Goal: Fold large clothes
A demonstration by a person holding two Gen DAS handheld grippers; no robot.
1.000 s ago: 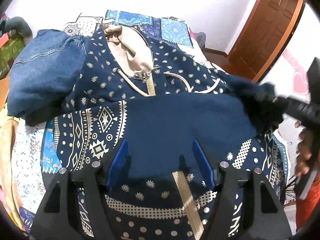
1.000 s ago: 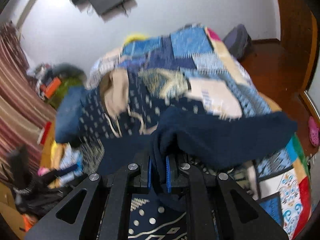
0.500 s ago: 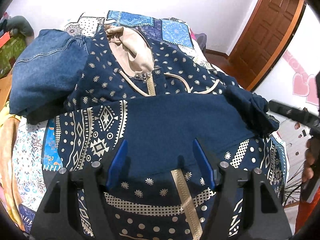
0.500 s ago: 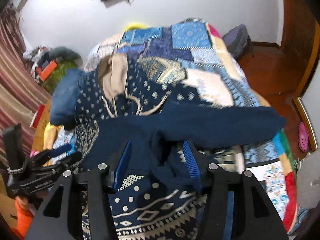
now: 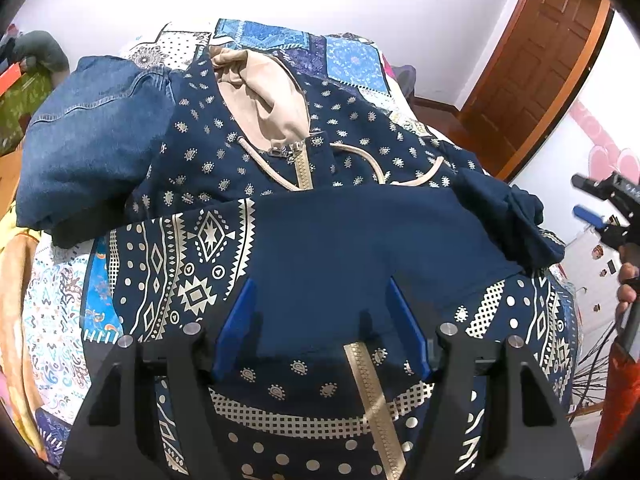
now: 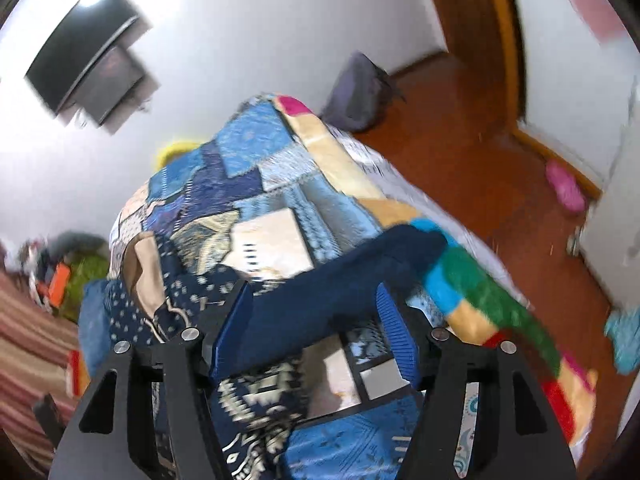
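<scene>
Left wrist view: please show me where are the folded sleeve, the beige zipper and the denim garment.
folded sleeve (image 5: 360, 240), left wrist view, plain navy middle of it.
beige zipper (image 5: 303, 168), left wrist view, upper stretch below the hood.
denim garment (image 5: 92, 140), left wrist view, middle of the blue fabric.

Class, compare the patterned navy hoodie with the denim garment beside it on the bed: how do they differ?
The hoodie carries cream motifs, a zipper and drawcords; the denim garment is plain, paler blue with visible stitching. The hoodie lies spread out, a sleeve across its front; the denim sits bunched. Both rest on the patchwork quilt.
</scene>
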